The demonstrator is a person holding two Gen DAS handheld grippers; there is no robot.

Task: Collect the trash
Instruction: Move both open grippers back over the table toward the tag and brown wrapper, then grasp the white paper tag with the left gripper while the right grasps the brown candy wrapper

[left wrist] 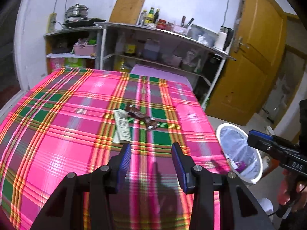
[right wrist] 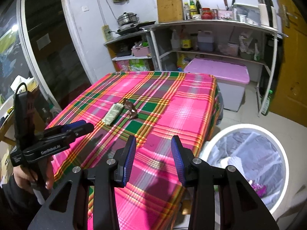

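The left gripper (left wrist: 151, 149) hung over the near part of the surface (left wrist: 57, 134), its ribbed blue fingers (left wrist: 125, 159) parted with nothing between them. The right gripper (right wrist: 153, 141) stood likewise released and empty near the surface's right edge, beside a round white bin (right wrist: 239, 128) lined with thin clear plastic, a purple scrap lying inside. The plaid cloth (right wrist: 182, 105), pink with green and yellow stripes, lay smooth and draped over the edges, with open room all around the trash. Near the middle lay a flat white wrapper (left wrist: 122, 126), a long printed strip whose long axis ran from the near side toward the far side, and touching it at the far end a crumpled brown wrapper (left wrist: 142, 117) angled off to the right. Beyond stood cluttered metal shelves (left wrist: 163, 32) and a yellow door (left wrist: 255, 57).
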